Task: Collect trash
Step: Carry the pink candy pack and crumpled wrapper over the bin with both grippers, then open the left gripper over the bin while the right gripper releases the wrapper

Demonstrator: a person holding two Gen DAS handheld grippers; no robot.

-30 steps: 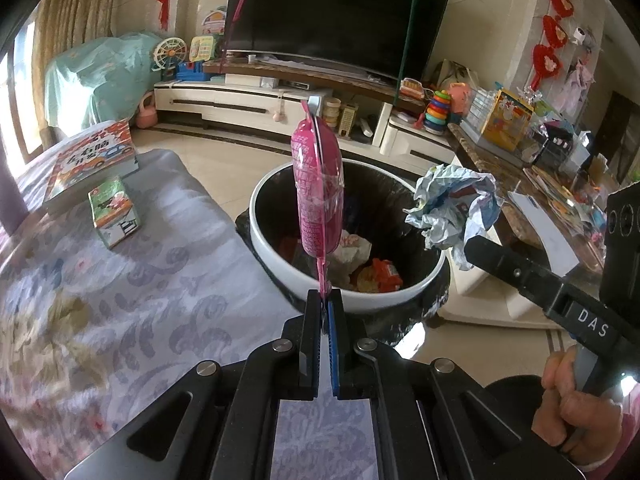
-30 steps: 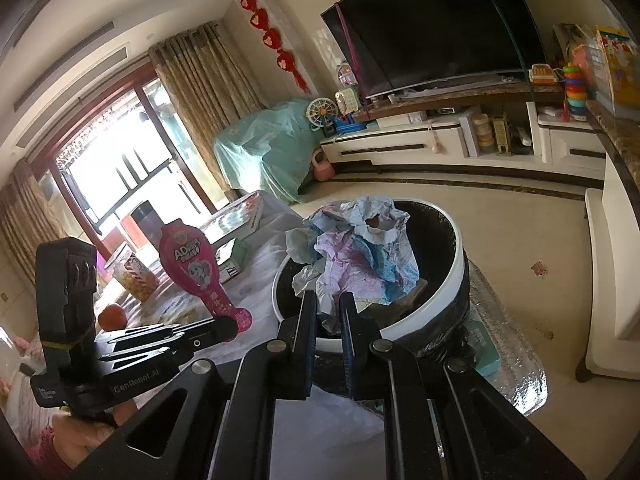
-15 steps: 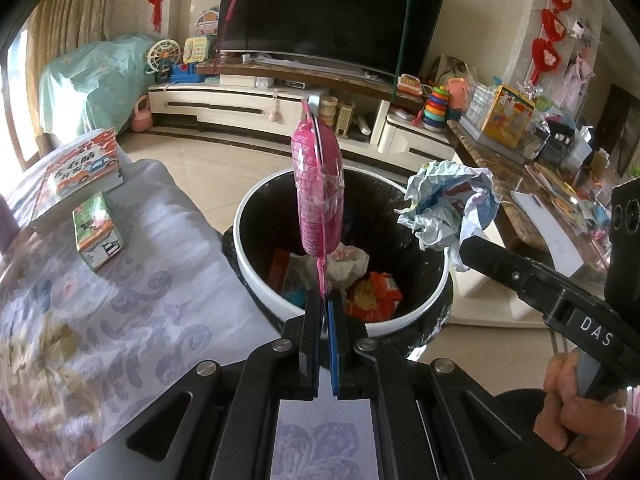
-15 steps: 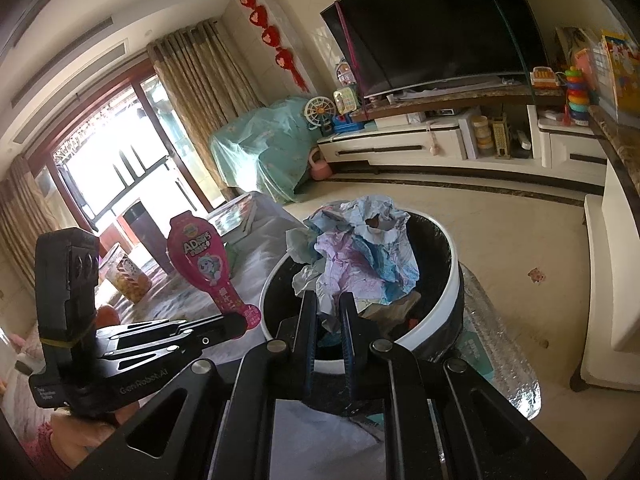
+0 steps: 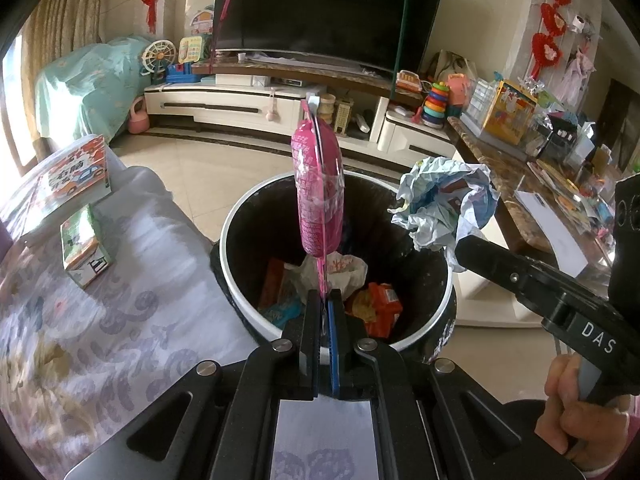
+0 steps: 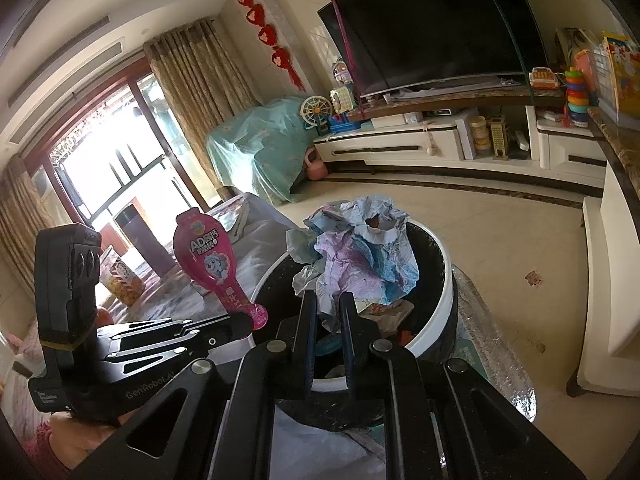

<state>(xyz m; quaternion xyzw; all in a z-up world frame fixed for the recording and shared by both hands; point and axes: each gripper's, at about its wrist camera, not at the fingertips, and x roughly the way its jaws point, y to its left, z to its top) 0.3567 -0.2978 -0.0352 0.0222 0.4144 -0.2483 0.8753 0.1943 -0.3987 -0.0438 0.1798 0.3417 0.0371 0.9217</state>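
Note:
My left gripper (image 5: 324,300) is shut on the thin edge of a pink snack package (image 5: 318,192) and holds it upright over the trash bin (image 5: 240,216), a round black bin with a white rim. The package also shows in the right wrist view (image 6: 212,268). My right gripper (image 6: 329,300) is shut on a crumpled ball of blue and white paper (image 6: 360,256) above the bin (image 6: 444,304). That paper also shows in the left wrist view (image 5: 444,208), over the bin's right rim. Wrappers and a white bag (image 5: 340,272) lie inside the bin.
A table with a grey patterned cloth (image 5: 100,320) lies to the left, bearing a book (image 5: 68,180) and a small green box (image 5: 84,248). A low marble table (image 5: 532,184) with clutter stands to the right. A TV stand (image 5: 280,96) is beyond.
Both grippers have moved forward and closer over the bin with their loads. More of the bin's inside now shows in the left wrist view. Both grips are unchanged.

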